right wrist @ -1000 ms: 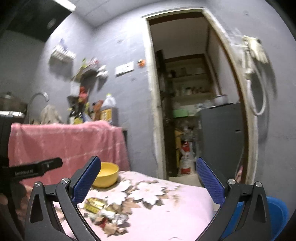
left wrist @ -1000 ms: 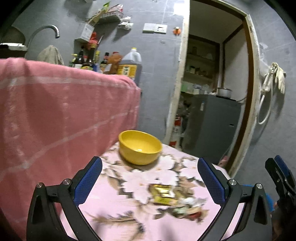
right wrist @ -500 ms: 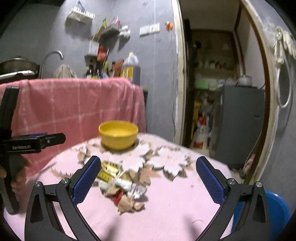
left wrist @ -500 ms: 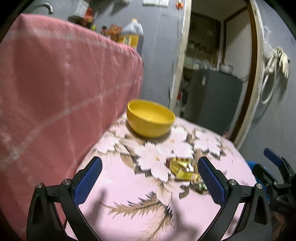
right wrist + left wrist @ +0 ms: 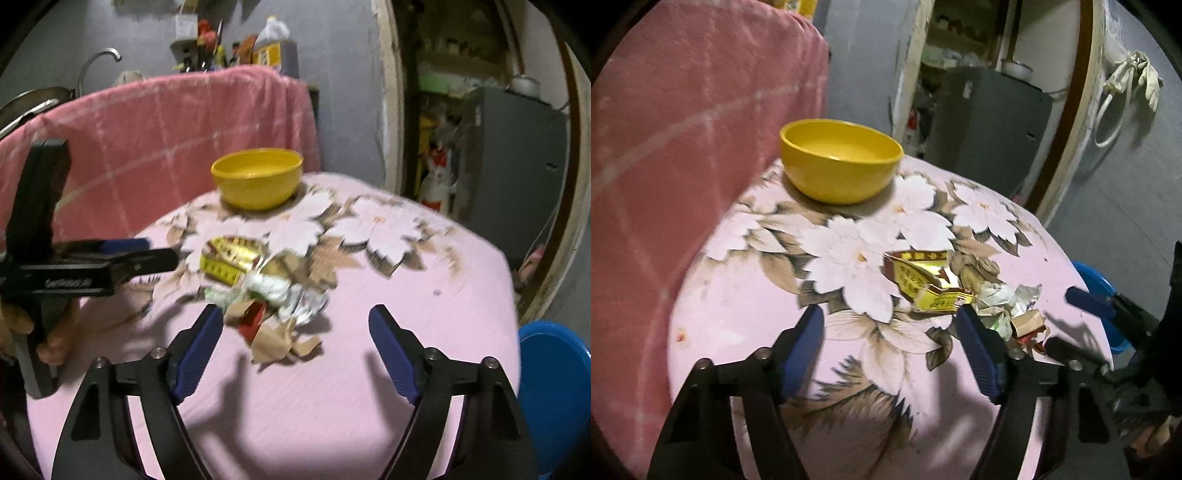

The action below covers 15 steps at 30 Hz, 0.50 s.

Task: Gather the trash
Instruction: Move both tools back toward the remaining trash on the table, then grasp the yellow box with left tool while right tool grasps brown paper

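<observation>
A pink floral cloth covers the desk (image 5: 424, 295); a smooth round yellow bowl (image 5: 258, 177) sits at its far edge. Crumpled foil, paper and wrapper trash (image 5: 258, 291) lies mid-desk. Left tongs (image 5: 890, 347) and right tongs (image 5: 295, 343) gape wide, empty, both now lower and closer to the pile than a second ago.
</observation>
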{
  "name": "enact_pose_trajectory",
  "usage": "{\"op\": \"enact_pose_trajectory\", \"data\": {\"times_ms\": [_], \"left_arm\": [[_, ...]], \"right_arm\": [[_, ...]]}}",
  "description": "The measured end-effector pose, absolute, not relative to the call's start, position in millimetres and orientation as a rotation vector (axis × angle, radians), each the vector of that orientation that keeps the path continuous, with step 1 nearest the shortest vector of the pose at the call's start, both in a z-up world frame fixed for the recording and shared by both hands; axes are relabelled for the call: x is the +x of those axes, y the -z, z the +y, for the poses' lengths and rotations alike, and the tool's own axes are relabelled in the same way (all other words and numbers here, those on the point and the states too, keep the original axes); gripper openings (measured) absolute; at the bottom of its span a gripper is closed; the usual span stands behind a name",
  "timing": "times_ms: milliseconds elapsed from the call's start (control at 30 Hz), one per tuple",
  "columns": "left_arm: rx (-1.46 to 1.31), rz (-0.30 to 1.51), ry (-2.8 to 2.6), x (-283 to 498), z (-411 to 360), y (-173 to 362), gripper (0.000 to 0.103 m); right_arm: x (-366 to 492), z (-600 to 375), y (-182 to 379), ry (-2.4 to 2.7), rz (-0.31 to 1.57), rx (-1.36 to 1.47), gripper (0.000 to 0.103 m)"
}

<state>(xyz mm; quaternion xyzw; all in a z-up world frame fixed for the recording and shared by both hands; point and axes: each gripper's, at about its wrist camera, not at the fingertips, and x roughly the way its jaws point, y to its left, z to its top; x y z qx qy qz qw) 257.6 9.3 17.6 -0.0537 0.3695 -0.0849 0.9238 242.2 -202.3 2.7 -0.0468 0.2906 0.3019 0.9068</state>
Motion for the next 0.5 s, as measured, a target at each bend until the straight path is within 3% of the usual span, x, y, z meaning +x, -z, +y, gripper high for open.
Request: {"op": "enact_pose_trajectory", "data": {"times_ms": [100, 333, 500], "left_arm": [[-0.116, 0.796, 0.201, 268, 5, -13, 0.053], [-0.124, 0.821, 0.238, 282, -2, -11, 0.043], [-0.125, 0.826, 0.257, 288, -8, -11, 0.027]], "right_arm": [[245, -197, 5, -0.646, 0.639, -0.11, 0.073], [258, -197, 13, -0.671, 0.704, -0.066, 0.054], [261, -193, 16, -0.697, 0.733, -0.072, 0.042]]}}
